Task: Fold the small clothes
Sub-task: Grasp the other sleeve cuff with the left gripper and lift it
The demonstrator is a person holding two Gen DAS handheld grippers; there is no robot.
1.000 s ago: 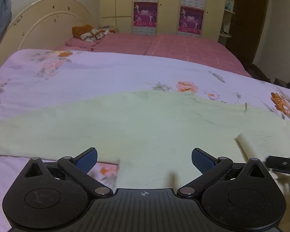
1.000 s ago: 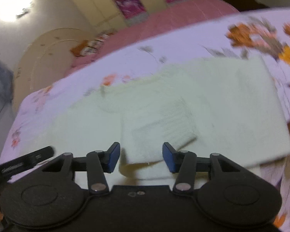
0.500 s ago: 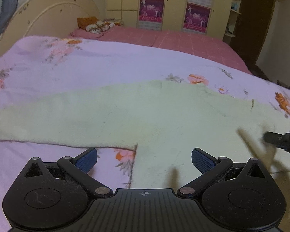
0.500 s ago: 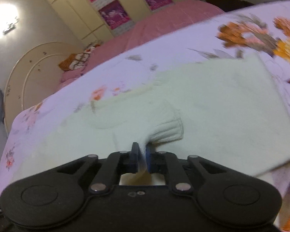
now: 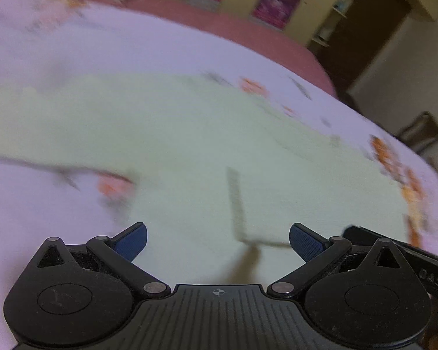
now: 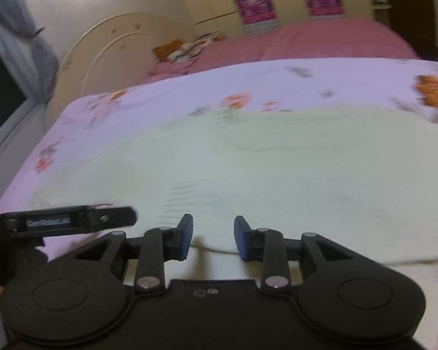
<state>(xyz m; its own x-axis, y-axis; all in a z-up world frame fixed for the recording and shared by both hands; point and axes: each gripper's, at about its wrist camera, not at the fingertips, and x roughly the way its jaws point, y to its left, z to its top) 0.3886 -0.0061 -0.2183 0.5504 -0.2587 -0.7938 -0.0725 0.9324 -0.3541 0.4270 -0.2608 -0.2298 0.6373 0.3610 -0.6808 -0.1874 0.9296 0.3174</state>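
Observation:
A pale green knit sweater (image 5: 189,134) lies flat on the lilac floral bedspread (image 5: 131,43). One sleeve is folded in over the body, its ribbed cuff (image 6: 184,198) just ahead of my right gripper (image 6: 213,237), which is open and empty low over the sweater's near edge. The sweater (image 6: 277,169) fills the middle of the right wrist view. My left gripper (image 5: 217,240) is wide open and empty above the sweater's near part. The other sleeve stretches out to the left (image 5: 29,122). Both views are motion-blurred.
The bedspread (image 6: 160,102) covers a bed with a pink sheet (image 6: 306,40) and a cream headboard (image 6: 116,43) beyond. A wardrobe with purple posters (image 5: 274,5) stands behind. Each gripper's side shows in the other's view (image 6: 67,218) (image 5: 408,250).
My right gripper was shut on the sleeve cuff half a second ago; it has opened and let the cuff lie on the sweater body. My left gripper has shifted right, still open.

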